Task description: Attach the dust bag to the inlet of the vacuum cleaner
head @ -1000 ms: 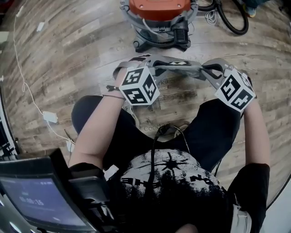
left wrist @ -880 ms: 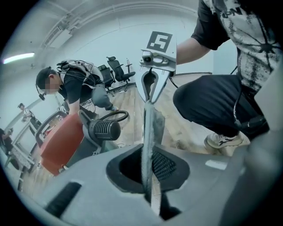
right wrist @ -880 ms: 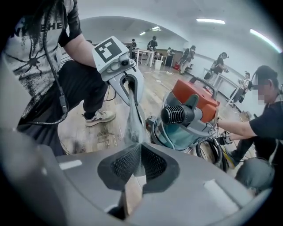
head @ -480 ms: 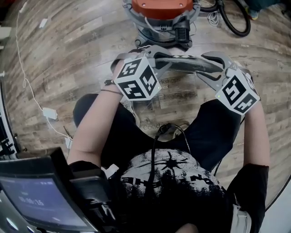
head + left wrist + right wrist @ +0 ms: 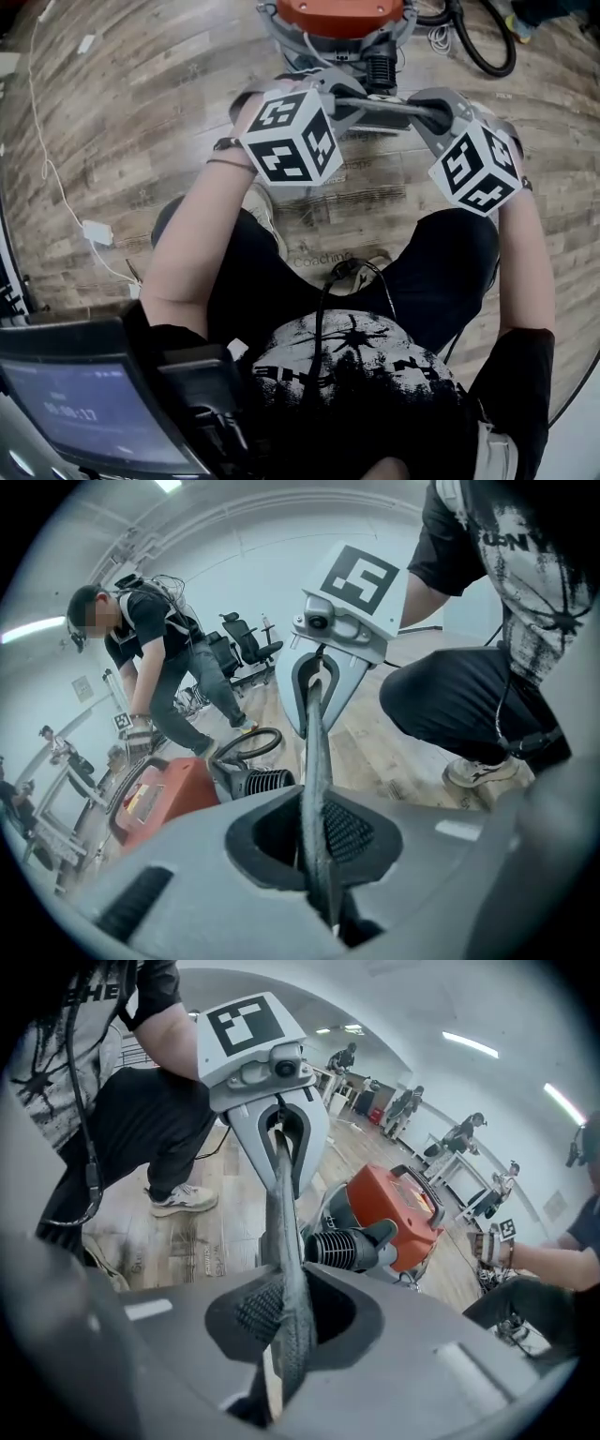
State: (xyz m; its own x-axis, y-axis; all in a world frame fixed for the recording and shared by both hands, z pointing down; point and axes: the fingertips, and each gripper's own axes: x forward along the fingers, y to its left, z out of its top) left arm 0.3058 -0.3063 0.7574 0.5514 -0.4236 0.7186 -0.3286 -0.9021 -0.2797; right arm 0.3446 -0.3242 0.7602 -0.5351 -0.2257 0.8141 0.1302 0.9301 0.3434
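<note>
Both tools now sit higher in the head view than a second ago and closer to the vacuum cleaner, and the strip stretched between them has travelled with them. At the left, the left tool is pressed together on one end of the dust bag, which shows only as a thin dark edge between its pads. From there the bag runs straight across to the right tool, so its long axis lies side to side, square across the front of the vacuum cleaner. The right tool's jaws have just been closing, with the other end of the bag between them, and they now pinch it. The vacuum cleaner stands on the floor just beyond the bag, on its far side from the person, roughly midway between the two tools, so neither hand looks clearly nearer. The coming move seems to be a push of the bag forward and down toward the machine.

A black ribbed port juts from the body toward the bag; I cannot tell whether that is the inlet. The bag is seen edge-on in every view, so its collar or opening does not show. The top of the head view cuts off most of the vacuum cleaner, and the marker cubes hide the pinch points there.
</note>
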